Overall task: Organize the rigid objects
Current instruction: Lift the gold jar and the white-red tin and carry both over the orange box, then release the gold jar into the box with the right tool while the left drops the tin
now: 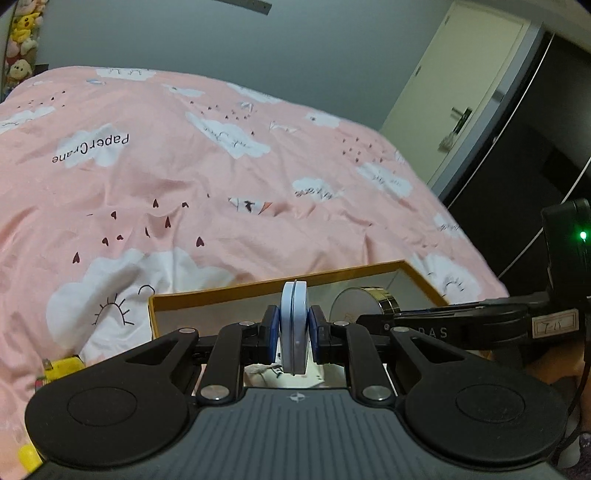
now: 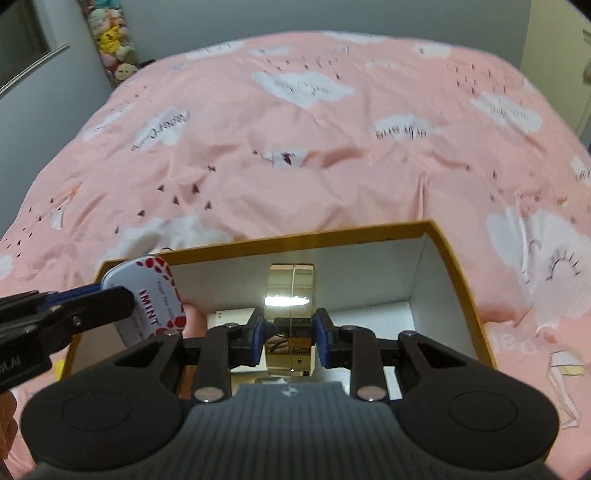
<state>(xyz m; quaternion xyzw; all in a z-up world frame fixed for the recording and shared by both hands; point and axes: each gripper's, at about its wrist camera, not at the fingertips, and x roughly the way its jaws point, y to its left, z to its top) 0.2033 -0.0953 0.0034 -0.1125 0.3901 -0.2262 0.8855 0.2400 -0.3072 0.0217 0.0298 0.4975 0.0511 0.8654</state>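
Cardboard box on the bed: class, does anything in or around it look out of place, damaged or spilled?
Nothing stands out. The box looks intact, with no spill showing. The left gripper holds a mint tin on edge, and the right gripper holds a gold round case on edge, both over the box.

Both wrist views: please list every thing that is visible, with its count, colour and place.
mint tin: 1, pale blue with red-and-white lid, held on edge over the box's left side
gold case: 1, shiny gold, round, held on edge over the box
box: 1, orange rim, white inside, open, on the bed
bedcover: 1, pink with white clouds, over the bed
plush toys: several, mixed colours, far left by the wall
door: 1, cream, far right
left gripper: 1, black, shut on the mint tin
right gripper: 1, black, shut on the gold case
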